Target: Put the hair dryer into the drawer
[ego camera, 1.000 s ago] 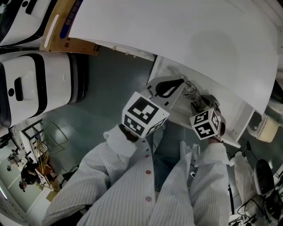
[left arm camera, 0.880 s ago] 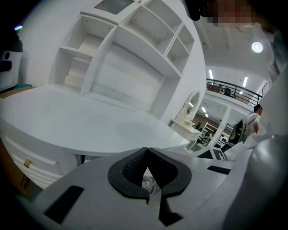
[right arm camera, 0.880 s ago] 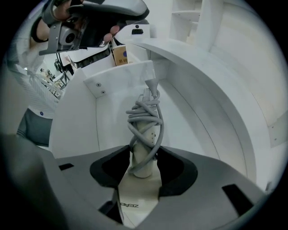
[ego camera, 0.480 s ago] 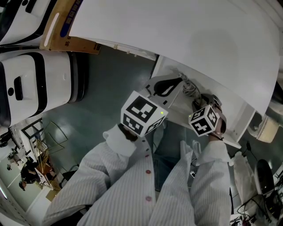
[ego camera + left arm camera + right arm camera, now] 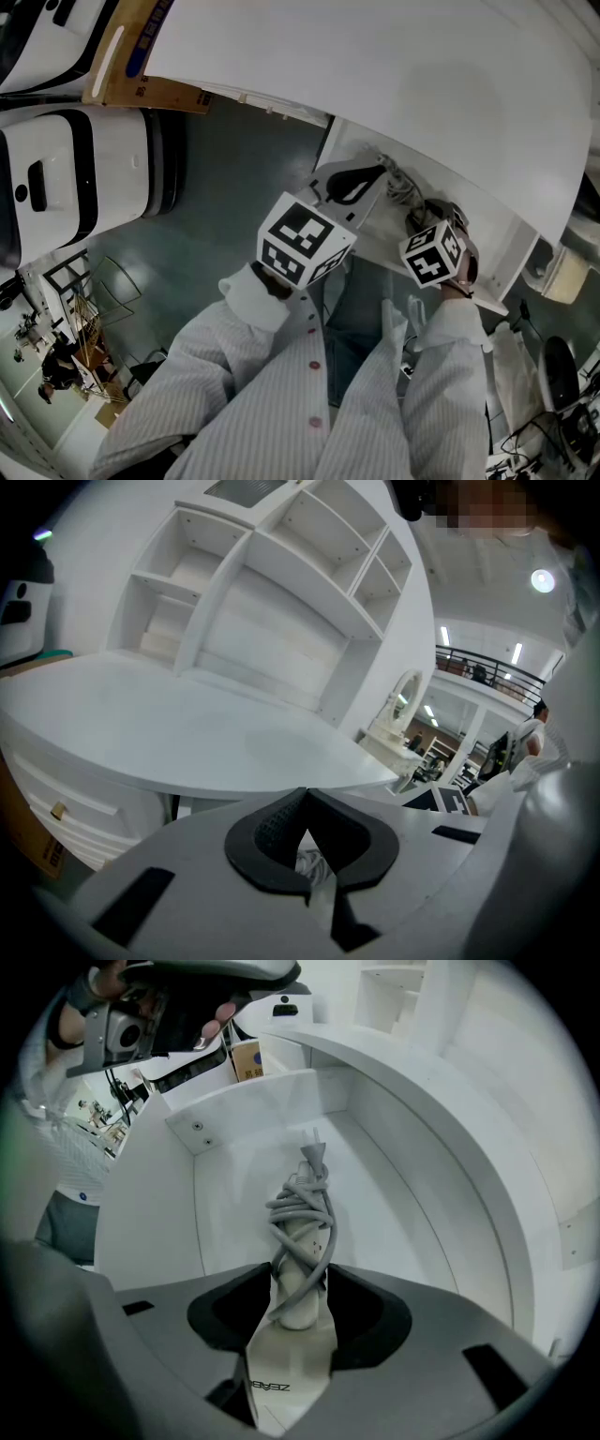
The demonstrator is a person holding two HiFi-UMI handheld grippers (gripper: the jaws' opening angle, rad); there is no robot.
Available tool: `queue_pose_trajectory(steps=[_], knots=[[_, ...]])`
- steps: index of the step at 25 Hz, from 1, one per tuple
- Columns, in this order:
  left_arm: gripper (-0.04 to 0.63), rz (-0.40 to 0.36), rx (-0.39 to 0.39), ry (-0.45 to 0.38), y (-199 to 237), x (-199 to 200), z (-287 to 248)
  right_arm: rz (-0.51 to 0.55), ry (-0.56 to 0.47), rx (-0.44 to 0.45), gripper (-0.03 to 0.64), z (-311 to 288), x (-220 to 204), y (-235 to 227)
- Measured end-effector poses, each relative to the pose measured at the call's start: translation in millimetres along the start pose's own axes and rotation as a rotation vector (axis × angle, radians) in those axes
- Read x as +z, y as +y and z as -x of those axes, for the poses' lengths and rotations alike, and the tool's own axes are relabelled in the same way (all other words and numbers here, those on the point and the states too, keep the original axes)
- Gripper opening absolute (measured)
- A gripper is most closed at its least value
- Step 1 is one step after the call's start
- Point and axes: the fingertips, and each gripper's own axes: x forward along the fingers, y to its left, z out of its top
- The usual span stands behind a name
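Cord-wrapped hair dryer point(image 5: 301, 1234) inside drawer point(image 5: 148, 1206)

Beneath you lies a grey-green floor point(image 5: 234, 178), with a curved white desk top point(image 5: 375, 75) ahead. A white shelf unit point(image 5: 272, 583) of open compartments stands on it. A cardboard box point(image 5: 141, 70) sits at your left; ceiling lights point(image 5: 542, 580) glow above a railed balcony point(image 5: 487, 667).

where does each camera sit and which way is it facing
Head view: on the person's head, facing steeply down at the open drawer; both sleeves, the left gripper and the right gripper show.
Left gripper view: on the left gripper, facing across the white tabletop to shelves; its shut jaws show.
Right gripper view: on the right gripper, facing into the drawer; its jaws clamp the hair dryer.
Shared: head and right gripper views both show the drawer and the dryer's cord.
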Motion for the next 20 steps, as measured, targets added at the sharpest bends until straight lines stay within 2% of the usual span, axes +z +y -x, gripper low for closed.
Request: queue_pose_trajectory(steps=[7, 14, 18, 20], knots=[[0.009, -0.018, -0.006, -0.014, -8, 13, -2, -0.097, -0.093, -0.004, 0.189, 22, 10, -11], [0.009, -0.053, -0.026, -0.055, -27, 41, -1, -0.311, -0.276, 0.012, 0.189, 74, 33, -24], [0.009, -0.084, -0.047, -0.09, -43, 64, -1, -0.36, -0.381, -0.017, 0.187, 115, 41, -33], [0.009, -0.104, -0.059, -0.11, -53, 76, -2, -0.379, -0.443, -0.03, 0.164, 138, 46, -37]])
